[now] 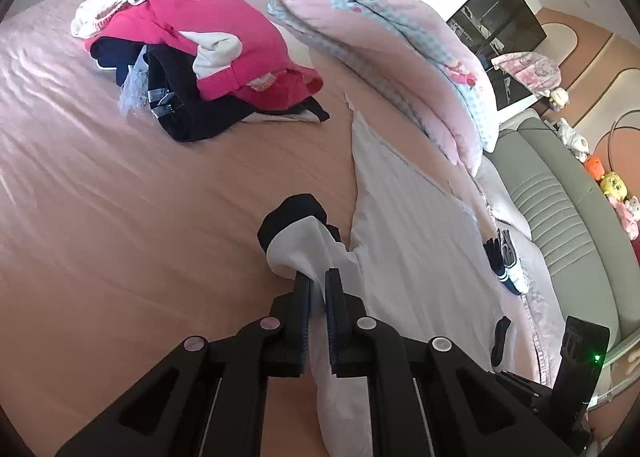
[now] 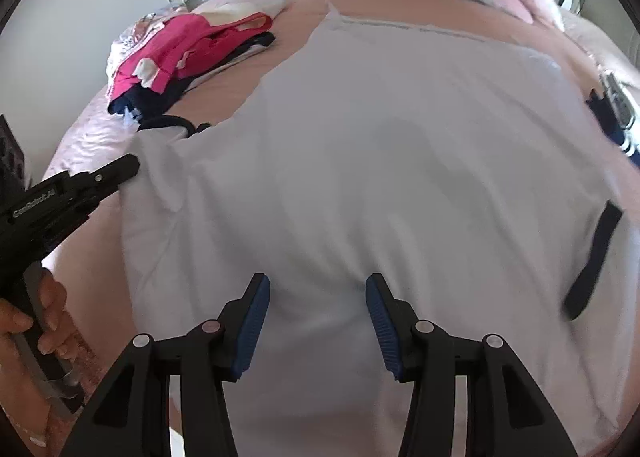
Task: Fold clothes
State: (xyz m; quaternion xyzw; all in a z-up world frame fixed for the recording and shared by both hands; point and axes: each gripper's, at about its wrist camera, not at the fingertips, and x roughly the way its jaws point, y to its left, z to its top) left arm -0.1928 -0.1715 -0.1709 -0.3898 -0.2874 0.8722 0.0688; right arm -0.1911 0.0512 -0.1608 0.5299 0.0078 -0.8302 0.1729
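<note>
White shirt (image 2: 360, 161) spread on pink bed (image 1: 100, 197), left gripper (image 1: 318, 277) jaws clamping its sleeve, right gripper (image 2: 318, 289) jaws apart.

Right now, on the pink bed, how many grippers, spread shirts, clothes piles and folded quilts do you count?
Black grippers: 2, left gripper and right gripper
White shirt with black cuffs: 1
Pile of pink and dark clothes: 1
Folded pink quilt: 1
Total: 5

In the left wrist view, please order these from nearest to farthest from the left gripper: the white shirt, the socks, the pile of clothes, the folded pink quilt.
1. white shirt: its sleeve is pinched in the left gripper.
2. socks: to the right, at the shirt's far edge.
3. pile of clothes: up left on the bed.
4. folded pink quilt: up right; too close to the pile to rank surely.
</note>
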